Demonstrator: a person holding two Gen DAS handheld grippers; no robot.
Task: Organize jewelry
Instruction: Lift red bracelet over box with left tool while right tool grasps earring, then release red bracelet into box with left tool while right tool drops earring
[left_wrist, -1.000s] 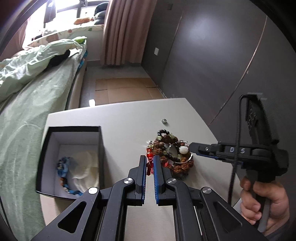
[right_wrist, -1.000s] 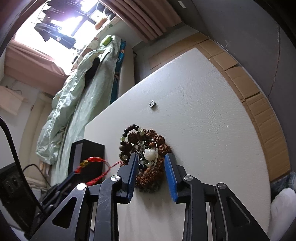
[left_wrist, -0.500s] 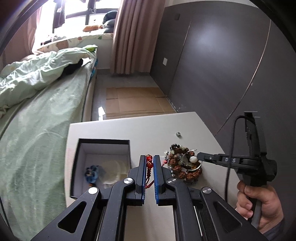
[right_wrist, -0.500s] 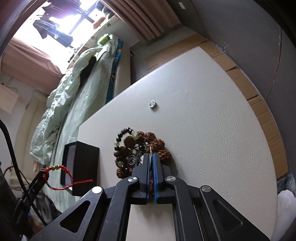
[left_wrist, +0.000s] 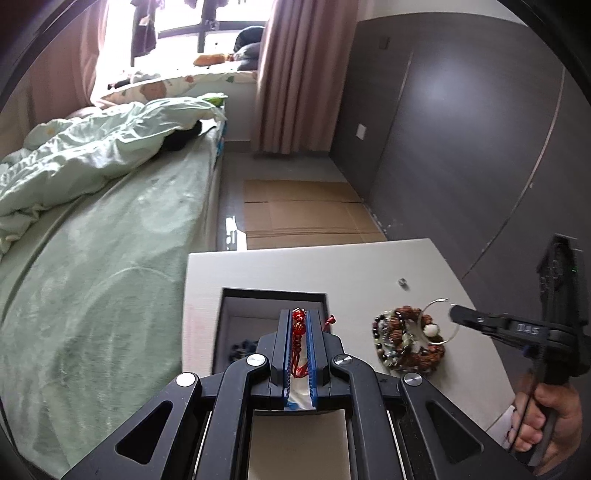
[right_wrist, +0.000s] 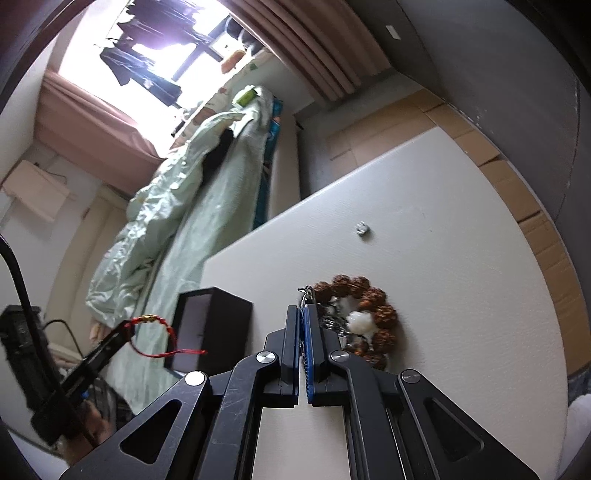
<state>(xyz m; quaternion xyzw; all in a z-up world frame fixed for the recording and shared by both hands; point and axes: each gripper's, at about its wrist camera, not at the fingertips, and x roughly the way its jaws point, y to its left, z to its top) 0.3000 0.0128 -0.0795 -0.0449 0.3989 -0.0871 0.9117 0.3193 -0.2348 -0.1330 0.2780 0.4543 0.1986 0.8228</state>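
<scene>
My left gripper (left_wrist: 298, 314) is shut on a red string bracelet (left_wrist: 298, 334) and holds it above the open black jewelry box (left_wrist: 273, 297), which has a blue bead bracelet (left_wrist: 242, 349) inside. It also shows in the right wrist view (right_wrist: 127, 326) with the red bracelet (right_wrist: 162, 339) dangling. My right gripper (right_wrist: 303, 308) is shut on a silver hoop bangle (left_wrist: 439, 321), lifted at the heap of brown and dark bead bracelets (right_wrist: 365, 317) on the white table (right_wrist: 443, 221).
A small silver ring (right_wrist: 361, 228) lies alone on the table beyond the heap. A bed with green bedding (left_wrist: 92, 221) runs along the table's left edge. Cardboard sheets (left_wrist: 303, 214) cover the floor past the far edge. A dark wardrobe (left_wrist: 461, 129) stands on the right.
My left gripper has carried the red bracelet left from the heap to above the box. My right gripper closed on the silver bangle and lifted it slightly.
</scene>
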